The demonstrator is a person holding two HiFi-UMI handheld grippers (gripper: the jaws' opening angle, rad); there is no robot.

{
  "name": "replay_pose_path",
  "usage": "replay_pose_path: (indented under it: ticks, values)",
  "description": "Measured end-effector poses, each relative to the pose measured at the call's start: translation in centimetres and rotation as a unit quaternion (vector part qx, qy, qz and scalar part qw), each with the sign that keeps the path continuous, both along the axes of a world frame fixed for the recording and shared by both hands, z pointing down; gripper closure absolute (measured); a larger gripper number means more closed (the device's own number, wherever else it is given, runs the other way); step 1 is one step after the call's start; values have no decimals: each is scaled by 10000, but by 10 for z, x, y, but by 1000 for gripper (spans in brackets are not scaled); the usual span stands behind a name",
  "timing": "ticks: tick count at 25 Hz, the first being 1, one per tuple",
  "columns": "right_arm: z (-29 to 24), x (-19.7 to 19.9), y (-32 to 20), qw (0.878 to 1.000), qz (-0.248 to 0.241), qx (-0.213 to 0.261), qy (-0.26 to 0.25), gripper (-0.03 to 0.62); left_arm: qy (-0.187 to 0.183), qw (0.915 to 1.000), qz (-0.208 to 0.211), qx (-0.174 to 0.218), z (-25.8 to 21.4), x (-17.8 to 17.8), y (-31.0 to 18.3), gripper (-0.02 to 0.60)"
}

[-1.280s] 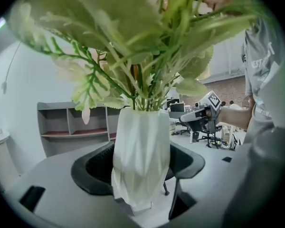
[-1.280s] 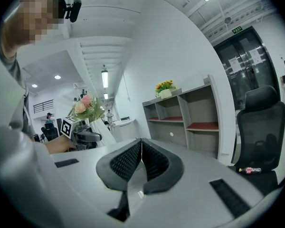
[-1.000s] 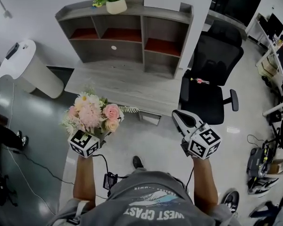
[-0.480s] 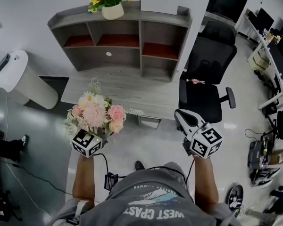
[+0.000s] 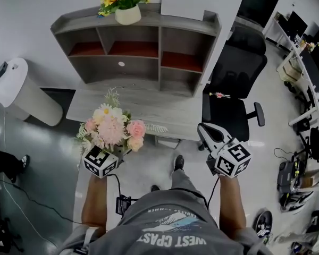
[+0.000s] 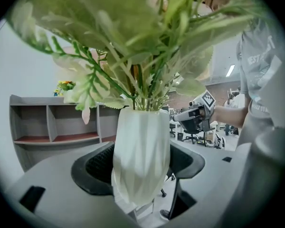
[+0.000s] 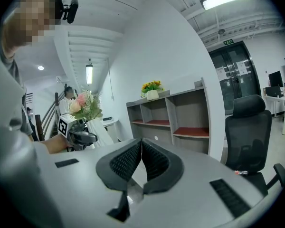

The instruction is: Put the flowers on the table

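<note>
A bouquet of pink, peach and white flowers stands in a white faceted vase. My left gripper is shut on the vase, its black jaws pressed against both sides, and holds it upright in the air just before the near edge of the grey table. The right gripper hovers at the table's near right corner, shut with nothing between its jaws. In the right gripper view the bouquet shows at the left, and the jaw tips meet.
A grey shelf unit stands at the back of the table, with a pot of yellow flowers on top. A black office chair sits right of the table. A white bin stands to the left.
The person has stepped closer to the table, one foot now forward. The left gripper with the vase has moved slightly forward and right. The right gripper has barely shifted.
</note>
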State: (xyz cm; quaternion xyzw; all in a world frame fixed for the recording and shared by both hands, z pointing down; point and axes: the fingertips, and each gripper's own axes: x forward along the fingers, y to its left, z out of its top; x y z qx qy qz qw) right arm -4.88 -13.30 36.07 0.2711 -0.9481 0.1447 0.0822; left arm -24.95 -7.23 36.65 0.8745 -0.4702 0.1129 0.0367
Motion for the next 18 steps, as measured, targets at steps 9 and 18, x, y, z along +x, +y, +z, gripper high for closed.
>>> replay_pose_path:
  ticks: [9,18]
  values:
    - [4,-11,-52,9997,-223,42,-63,566,6,9998,-200,46,3,-9,-50,233]
    - [21,0,-106,9997,-142,-171,143,566,108,9998,-144,-107,20,-7,-112,233]
